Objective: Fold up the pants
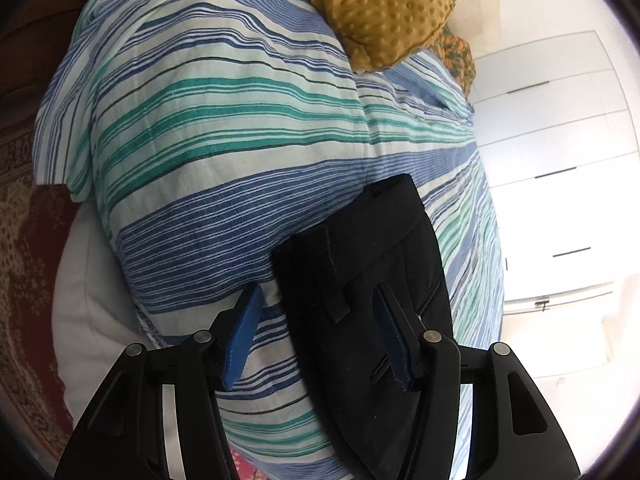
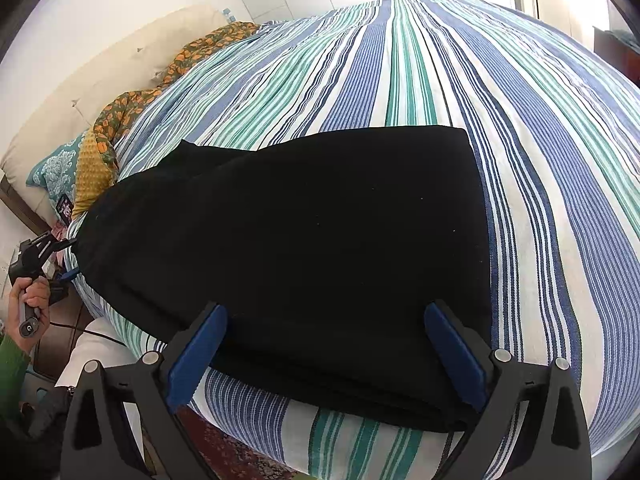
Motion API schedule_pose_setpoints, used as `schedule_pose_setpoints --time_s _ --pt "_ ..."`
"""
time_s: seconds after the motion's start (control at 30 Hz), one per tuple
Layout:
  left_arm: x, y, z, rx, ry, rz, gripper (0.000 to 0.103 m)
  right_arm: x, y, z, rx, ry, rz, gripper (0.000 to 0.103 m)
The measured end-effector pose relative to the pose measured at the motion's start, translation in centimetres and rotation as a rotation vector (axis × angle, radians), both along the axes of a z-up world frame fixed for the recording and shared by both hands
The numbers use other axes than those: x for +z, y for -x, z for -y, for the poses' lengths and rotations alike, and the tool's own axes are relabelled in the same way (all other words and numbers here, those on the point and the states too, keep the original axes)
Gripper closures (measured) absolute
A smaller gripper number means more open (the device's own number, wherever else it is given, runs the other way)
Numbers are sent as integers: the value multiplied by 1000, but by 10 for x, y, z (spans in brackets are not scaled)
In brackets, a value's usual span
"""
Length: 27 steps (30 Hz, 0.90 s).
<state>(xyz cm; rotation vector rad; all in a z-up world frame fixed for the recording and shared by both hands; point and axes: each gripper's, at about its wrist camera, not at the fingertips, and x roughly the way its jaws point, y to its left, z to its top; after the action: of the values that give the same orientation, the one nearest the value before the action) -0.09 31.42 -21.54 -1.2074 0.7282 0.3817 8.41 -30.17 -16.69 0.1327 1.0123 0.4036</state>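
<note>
Black pants (image 2: 300, 240) lie folded flat on a striped bedspread (image 2: 420, 60), close to the bed's near edge. My right gripper (image 2: 327, 307) stands open over their near edge, its blue pads wide apart and pressing on nothing. In the left wrist view one end of the pants (image 1: 360, 260) lies between the fingers of my left gripper (image 1: 319, 289). It is open: the left pad (image 1: 242, 332) is over bare bedspread (image 1: 200, 140), clear of the cloth. A hand (image 2: 30, 300) in a green sleeve holds that gripper at the pants' far left end.
A mustard dotted pillow (image 1: 380, 12), an orange floral cloth (image 2: 132, 108) and a teal pillow (image 2: 52, 168) lie at the head of the bed by a cream headboard (image 2: 100, 72). White wardrobe doors (image 1: 552, 140) stand beyond the bed. A patterned rug (image 1: 20, 240) covers the floor.
</note>
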Motion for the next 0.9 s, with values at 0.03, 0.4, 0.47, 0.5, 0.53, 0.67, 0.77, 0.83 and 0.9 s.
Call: schedule_pose_setpoints --time_s 0.03,0.4,0.47,0.5,0.53,0.67,0.77,0.83,0.9 --pt "-1 -1 -1 -3 1 10 45 0 0 0 0 0 0 4" --pt "-18 -9 -10 -49 78 80 21 -1 0 0 1 4 6 4" --pt "-17 -15 -14 -64 99 70 19 -1 1 -1 2 6 7 3" --pt "-18 -15 -16 -56 122 71 19 -1 0 -1 2 7 7 3" --pt "-18 -13 -19 -46 148 82 19 -1 0 -2 3 8 7 3" --pt "-28 4 -28 24 266 166 21 -1 1 -2 5 8 10 3" --pt "-32 14 -27 68 287 180 38 -1 1 -3 4 9 11 3" --pt "-32 16 -24 65 260 158 45 0 2 -3 5 9 12 3" --pt "-30 16 -22 66 249 155 45 0 1 -3 5 11 13 3"
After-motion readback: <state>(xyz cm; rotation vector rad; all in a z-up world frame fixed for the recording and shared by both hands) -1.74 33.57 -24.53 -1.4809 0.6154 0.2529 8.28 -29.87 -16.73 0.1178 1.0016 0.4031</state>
